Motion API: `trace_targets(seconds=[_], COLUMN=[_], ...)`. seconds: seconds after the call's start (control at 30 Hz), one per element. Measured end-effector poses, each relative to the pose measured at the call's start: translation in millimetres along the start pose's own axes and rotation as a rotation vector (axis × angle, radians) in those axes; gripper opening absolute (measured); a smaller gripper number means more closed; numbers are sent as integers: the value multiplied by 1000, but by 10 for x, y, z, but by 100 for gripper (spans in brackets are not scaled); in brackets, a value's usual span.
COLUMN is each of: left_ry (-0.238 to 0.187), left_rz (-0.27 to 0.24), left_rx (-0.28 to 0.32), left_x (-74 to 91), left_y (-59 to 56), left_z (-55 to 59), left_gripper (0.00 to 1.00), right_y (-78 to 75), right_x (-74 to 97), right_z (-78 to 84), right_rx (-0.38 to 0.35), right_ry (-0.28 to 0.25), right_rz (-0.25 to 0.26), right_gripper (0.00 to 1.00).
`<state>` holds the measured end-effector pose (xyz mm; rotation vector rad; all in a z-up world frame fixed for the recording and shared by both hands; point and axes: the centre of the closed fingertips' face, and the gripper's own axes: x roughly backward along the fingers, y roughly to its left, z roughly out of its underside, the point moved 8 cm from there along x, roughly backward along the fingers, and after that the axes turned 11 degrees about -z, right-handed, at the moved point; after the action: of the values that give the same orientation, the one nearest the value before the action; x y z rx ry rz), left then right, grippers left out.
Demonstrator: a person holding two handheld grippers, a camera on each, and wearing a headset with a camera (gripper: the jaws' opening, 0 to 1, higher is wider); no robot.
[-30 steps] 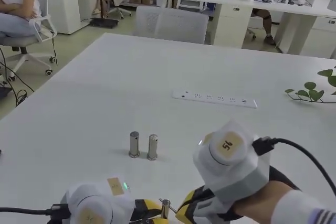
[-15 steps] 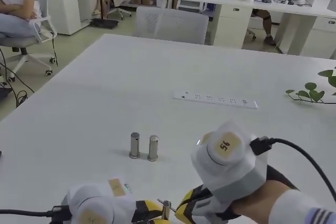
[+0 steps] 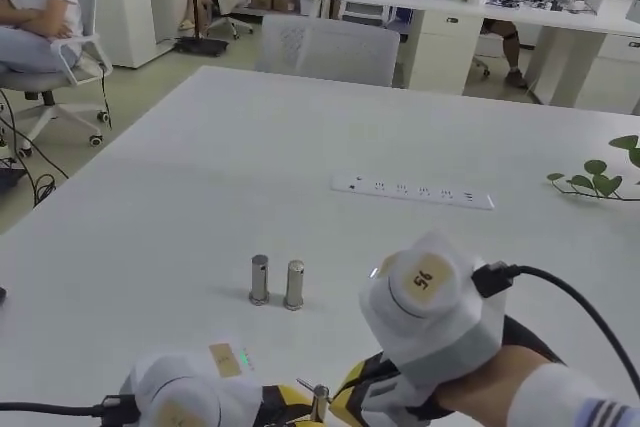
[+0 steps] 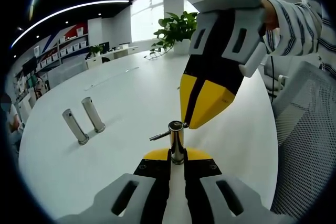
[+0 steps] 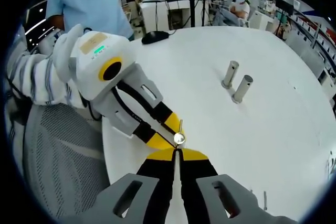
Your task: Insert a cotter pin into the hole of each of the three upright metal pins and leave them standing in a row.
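**Cotter pin in the held pin's hole: hazards at seating**

The left gripper [image 4: 177, 157] clamps the held pin [image 4: 177, 141] upright, its fingers [image 4: 157, 169] narrow around the lower shaft. A cotter pin [image 4: 160, 136] crosses the hole near the held pin's top. One end juts out on the side facing the two standing pins [image 3: 259, 279]. The other end meets the right gripper [image 5: 177, 153], whose fingers are pressed together there.

The standing pins sit side by side on the table [image 3: 200, 167], well apart from the held pin. Whether they carry cotter pins is too small to tell.

Likely hazards:
- An off-axis push may bend or jam the thin cotter pin.
- Sideways force may tilt the held pin within the fingers.
- Early release may let the cotter pin slide back out.
- During placement, the jutting end may topple the slender standing pins.
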<state>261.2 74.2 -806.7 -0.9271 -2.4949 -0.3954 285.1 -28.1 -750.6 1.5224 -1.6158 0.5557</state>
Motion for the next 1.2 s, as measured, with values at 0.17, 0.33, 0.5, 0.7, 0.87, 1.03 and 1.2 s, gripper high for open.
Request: trace_targets(seconds=[0.17, 0.33, 0.5, 0.7, 0.87, 1.03, 1.2], left_ry=[1, 1, 1, 2, 2, 25, 29], left_rz=[0, 1, 0, 0, 0, 3, 3], left_rx=[-1, -2, -1, 1, 9, -1, 4], left_x=[0, 0, 0, 2, 0, -5, -3], left_y=[-3, -2, -2, -3, 1, -6, -5], left_z=[-2, -2, -2, -1, 1, 33, 38], left_gripper=[7, 7, 7, 7, 7, 7, 7], right_y=[2, 1, 2, 3, 0, -11, -14], right_x=[-5, -4, -4, -7, -26, -45, -66], right_z=[-2, -11, -8, -12, -15, -20, -30], right_rx=[7, 16, 22, 22, 18, 12, 9], right_ry=[5, 3, 4, -3, -15, -33, -42], right_rz=[-1, 0, 1, 1, 1, 3, 0], right_gripper=[5, 6, 8, 10, 12, 13, 13])
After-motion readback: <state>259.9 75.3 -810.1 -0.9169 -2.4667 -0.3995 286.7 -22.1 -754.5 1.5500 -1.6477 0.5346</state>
